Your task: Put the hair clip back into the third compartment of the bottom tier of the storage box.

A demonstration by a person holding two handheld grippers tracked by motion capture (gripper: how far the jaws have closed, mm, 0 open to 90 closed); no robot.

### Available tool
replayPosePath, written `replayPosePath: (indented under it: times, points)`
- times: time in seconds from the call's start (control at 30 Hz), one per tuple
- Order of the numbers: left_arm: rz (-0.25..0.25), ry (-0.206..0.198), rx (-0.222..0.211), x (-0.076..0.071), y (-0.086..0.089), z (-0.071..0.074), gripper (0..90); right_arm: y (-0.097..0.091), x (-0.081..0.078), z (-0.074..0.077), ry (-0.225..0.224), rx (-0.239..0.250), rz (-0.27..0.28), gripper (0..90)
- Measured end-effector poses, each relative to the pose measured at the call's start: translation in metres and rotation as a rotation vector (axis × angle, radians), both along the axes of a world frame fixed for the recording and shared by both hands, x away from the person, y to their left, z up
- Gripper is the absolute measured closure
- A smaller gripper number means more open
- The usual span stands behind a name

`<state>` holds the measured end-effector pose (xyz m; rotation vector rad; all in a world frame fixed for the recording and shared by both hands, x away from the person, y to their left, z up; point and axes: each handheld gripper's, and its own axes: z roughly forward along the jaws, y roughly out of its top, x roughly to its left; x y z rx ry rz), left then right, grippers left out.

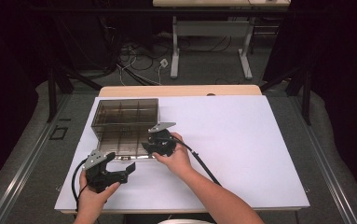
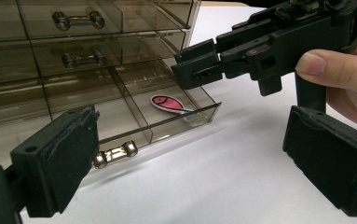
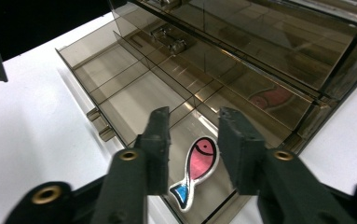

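No brand, label or writing legible on anything in view; the fish piece (image 3: 195, 171) carries a printed eye and mouth only, pink body, blue tail, white rim.

My right gripper (image 3: 194, 142) hangs over the pulled-out bottom drawer (image 3: 120, 88) of the smoked-plastic drawer cabinet (image 1: 126, 117). Its jaws stand apart with the fish piece seen between them, lying flat on the drawer floor in the end compartment, lower centre of the right gripper view. The pads do not press on it.

My left gripper (image 2: 190, 154) sits low at the left of the high view, just in front of the drawer. Jaws wide apart, holding nothing. In its own view the metal drawer handle (image 2: 115, 155) shows at lower left.

Surface: a white sheet (image 1: 241, 140) covers a wooden table (image 1: 181, 90), whose edge shows at the far side. Room: dark curtains on both sides, grey floor, loose cables and the legs of a second desk (image 1: 213, 42) at the top of the high view.
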<state>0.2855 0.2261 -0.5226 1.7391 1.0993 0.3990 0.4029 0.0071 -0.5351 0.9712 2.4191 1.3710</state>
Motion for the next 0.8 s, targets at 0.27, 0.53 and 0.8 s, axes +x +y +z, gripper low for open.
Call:
replayPosePath:
  times: [0.27, 0.53, 0.8]
  points:
    - [0.006, 0.000, -0.007, 0.000, 0.002, 0.000, 3.5, -0.002, 0.000, 0.002, -0.021, -0.019, 0.017, 53.8]
    - [0.010, 0.002, -0.010, 0.001, 0.002, -0.001, 3.7, -0.007, -0.003, 0.009, -0.057, -0.056, 0.050, 46.6]
    - [0.018, 0.003, -0.018, 0.000, 0.002, -0.001, 3.7, -0.013, -0.014, 0.017, -0.107, -0.067, 0.092, 41.6]
